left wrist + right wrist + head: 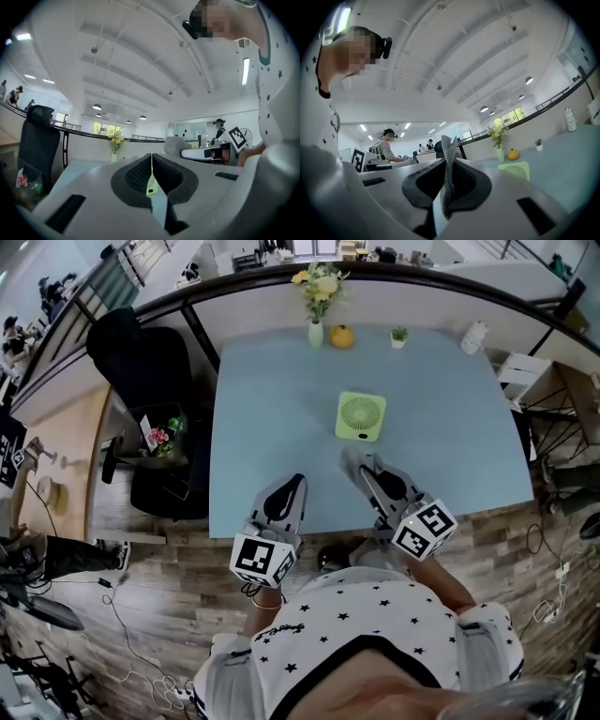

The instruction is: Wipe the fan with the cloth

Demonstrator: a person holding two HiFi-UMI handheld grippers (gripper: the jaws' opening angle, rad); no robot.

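Light blue surface (272, 427), seen from above. Green square fan (360, 416) lies flat on it, grille up, roughly mid-surface and right of centre. In the right gripper view the fan (515, 169) sits ahead and to the right of the jaws.

Right gripper (356, 461) reaches in over the near edge of the surface and points at the fan. Its tip is close to the fan's near edge, with a small gap, not touching. In its own view the right gripper (449, 164) has its jaws clamped on a grey cloth (447, 149). The cloth is pinched in a thin vertical fold and sticks up above the jaw tips. From the head view the cloth (364, 465) bunches over the tip.

Left gripper (296, 484) is over the near edge too, left of the right one and well apart from the fan. In its own view the left gripper (152, 157) has its jaws pressed together with nothing held. Only a thin slit shows between them, with a sliver of green behind.

Along the far edge of the surface:
- a vase of yellow flowers (317, 326)
- a small orange pumpkin (342, 336) just beside the vase
- a tiny potted plant (398, 337)
- a white bottle (474, 337), further right

Black office chair (141, 362) stands off the left side of the surface, on wood floor (169, 596). The person wears a white shirt with black stars (366, 624).
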